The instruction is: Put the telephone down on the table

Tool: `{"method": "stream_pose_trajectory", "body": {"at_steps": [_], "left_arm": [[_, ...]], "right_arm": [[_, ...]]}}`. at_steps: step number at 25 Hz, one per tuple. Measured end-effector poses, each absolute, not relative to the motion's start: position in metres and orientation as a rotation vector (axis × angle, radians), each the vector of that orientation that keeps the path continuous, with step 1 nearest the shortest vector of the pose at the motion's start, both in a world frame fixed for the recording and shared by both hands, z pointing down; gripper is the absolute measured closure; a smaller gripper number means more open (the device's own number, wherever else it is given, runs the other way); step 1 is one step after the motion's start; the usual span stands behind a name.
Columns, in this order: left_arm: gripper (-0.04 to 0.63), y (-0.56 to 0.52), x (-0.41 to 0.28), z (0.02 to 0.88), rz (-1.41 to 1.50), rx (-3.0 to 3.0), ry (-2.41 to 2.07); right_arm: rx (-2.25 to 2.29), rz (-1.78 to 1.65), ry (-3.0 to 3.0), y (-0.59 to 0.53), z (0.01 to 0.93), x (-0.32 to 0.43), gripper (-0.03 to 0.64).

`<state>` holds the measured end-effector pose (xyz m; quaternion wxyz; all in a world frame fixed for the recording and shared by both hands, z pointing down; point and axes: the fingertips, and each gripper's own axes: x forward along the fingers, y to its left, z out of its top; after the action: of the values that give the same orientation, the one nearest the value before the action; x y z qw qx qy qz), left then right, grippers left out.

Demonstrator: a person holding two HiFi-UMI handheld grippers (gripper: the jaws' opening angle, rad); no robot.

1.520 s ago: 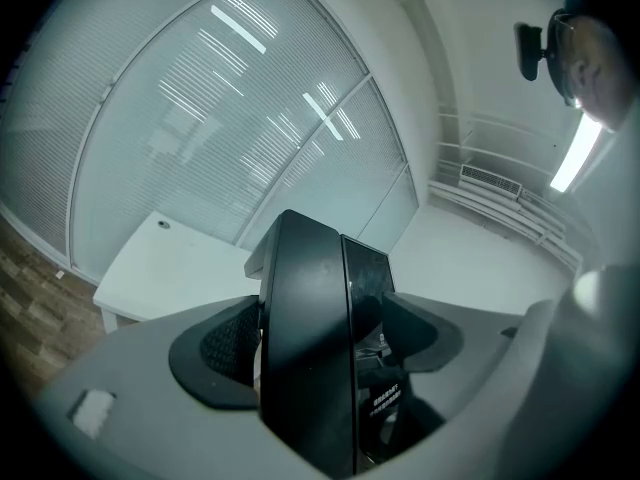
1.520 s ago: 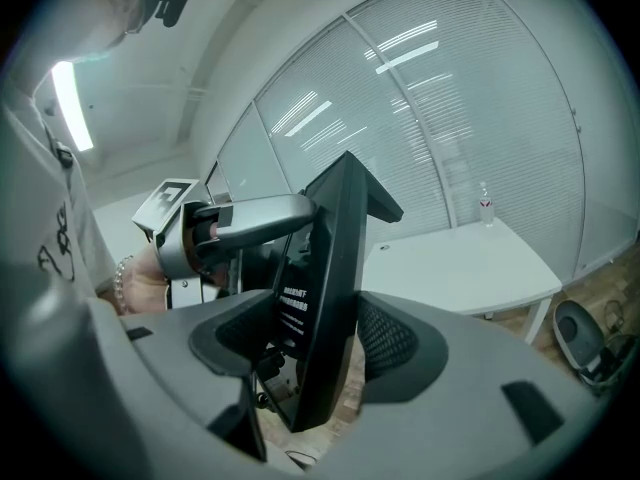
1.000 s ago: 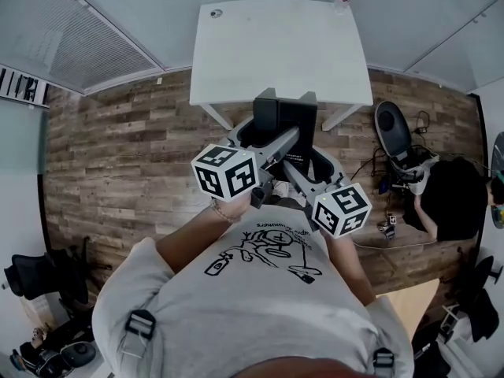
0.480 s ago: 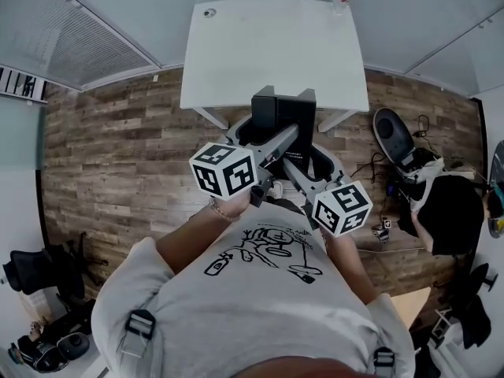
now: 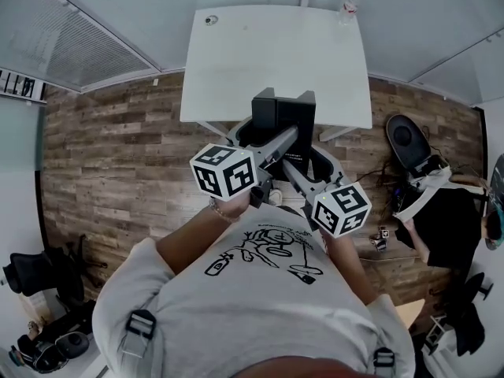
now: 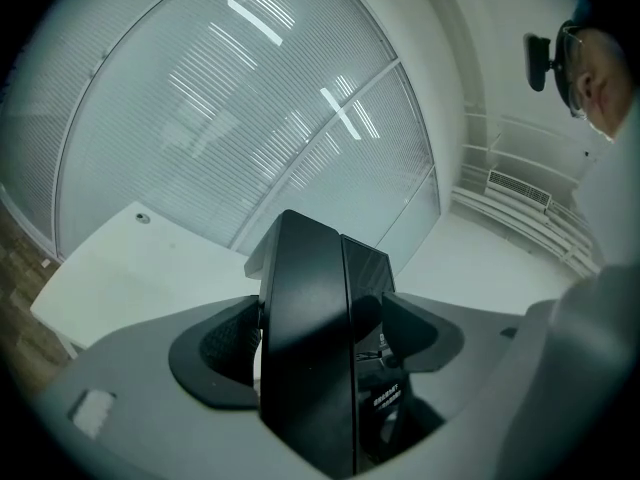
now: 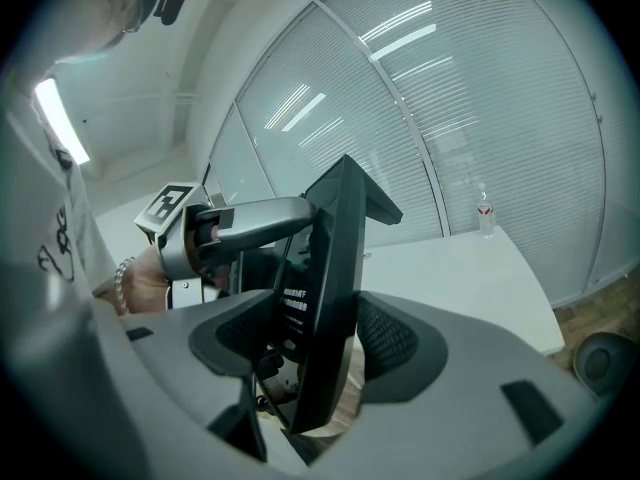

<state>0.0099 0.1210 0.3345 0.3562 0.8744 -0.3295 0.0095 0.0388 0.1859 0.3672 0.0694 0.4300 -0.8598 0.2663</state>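
Observation:
A black telephone (image 5: 283, 115) hangs in the air just short of the near edge of the white table (image 5: 276, 61), over the wood floor. Both grippers hold it. My left gripper (image 5: 256, 136) is shut on its left part, and in the left gripper view the dark slab of the telephone (image 6: 315, 348) fills the space between the pads. My right gripper (image 5: 315, 160) is shut on it from the right; in the right gripper view the telephone (image 7: 330, 298) stands edge-on between the jaws, with the left gripper's arm (image 7: 250, 223) behind it.
A water bottle (image 5: 350, 3) stands at the table's far right corner, and a small round thing (image 5: 210, 20) lies at its far left corner. Glass walls with blinds run behind. A person (image 5: 449, 227) and cables sit on the floor at right; a chair (image 5: 39, 274) is lower left.
The table sits slightly nearer and more centred under the telephone. The person at the right has shifted. Both grippers keep the same hold.

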Motion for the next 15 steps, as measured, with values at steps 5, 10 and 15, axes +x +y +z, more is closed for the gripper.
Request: {"method": "stream_pose_trajectory", "body": {"at_steps": [5, 10, 15], "left_arm": [[0.235, 0.068, 0.004, 0.341, 0.023, 2.252, -0.854], [0.235, 0.012, -0.002, 0.342, 0.025, 2.246, -0.858], [0.235, -0.05, -0.014, 0.344, 0.015, 2.233, -0.868]], "right_arm": [[1.288, 0.807, -2.585, 0.132, 0.373, 0.033, 0.368], [1.275, 0.817, -2.58, 0.076, 0.375, 0.027, 0.37], [1.258, 0.817, -2.578, 0.014, 0.375, 0.016, 0.369]]}}
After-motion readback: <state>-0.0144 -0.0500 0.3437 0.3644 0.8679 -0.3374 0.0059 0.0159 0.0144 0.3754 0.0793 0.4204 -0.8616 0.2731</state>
